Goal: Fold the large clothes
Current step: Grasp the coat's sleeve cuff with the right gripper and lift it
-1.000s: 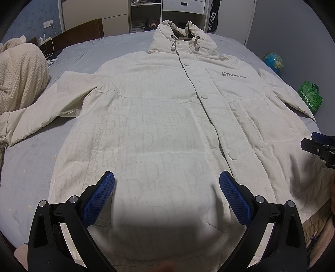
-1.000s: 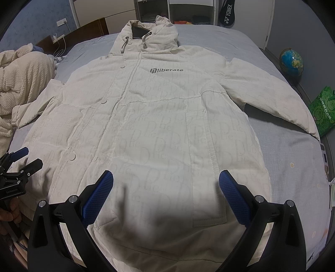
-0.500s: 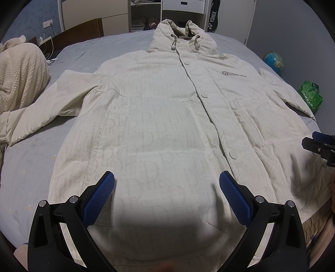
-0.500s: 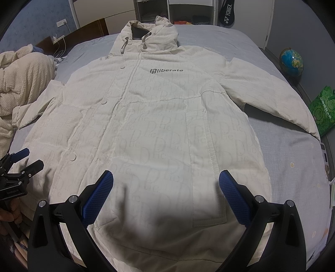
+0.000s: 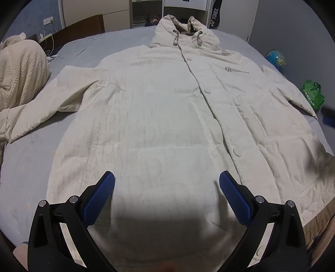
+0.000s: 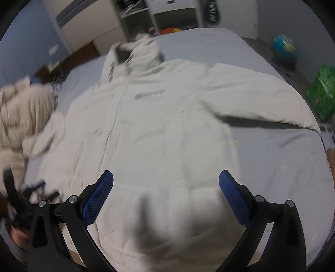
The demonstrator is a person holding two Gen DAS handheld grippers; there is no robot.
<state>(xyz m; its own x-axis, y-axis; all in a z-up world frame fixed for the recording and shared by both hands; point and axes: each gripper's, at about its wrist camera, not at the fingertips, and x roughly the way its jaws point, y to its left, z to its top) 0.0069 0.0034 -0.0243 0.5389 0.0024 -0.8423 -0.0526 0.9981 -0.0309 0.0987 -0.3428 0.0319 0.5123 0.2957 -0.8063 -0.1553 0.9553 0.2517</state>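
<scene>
The bed [image 5: 27, 167], under a grey sheet, carries everything. Spread across it, front side up, lies the cream hooded coat [image 5: 167, 117], buttoned shut, its hood [image 5: 184, 27] toward the far edge of the bed and its hem at the near edge. Both sleeves lie out to the sides on the sheet. On the coat's chest sits a dark printed logo [image 5: 236, 70] with small lettering too fine to read in the left wrist view and smeared by blur in the right wrist view [image 6: 148, 94]. Faint large letters are woven all over the coat's body; a capital "P" or "D" shape can be made out, no more.

At the left side of the bed a cream knitted blanket [image 5: 21, 71] is heaped beside the coat's sleeve. Beyond the far edge of the bed a dark racket bag [image 5: 215, 14] reads "YONEX". On the floor off the bed's right side stand a green shopping bag [image 5: 313, 96], its print unreadable, and a small blue globe [image 5: 275, 58].

The left gripper [image 5: 166, 196] hovers over the coat's lower front, jaws spread wide, blue pads [image 5: 98, 198] clear of the cloth and holding nothing. The right gripper [image 6: 166, 196] hangs over the coat's other lower half, jaws likewise spread wide and empty; whether they touch the fabric cannot be told through the blur.
</scene>
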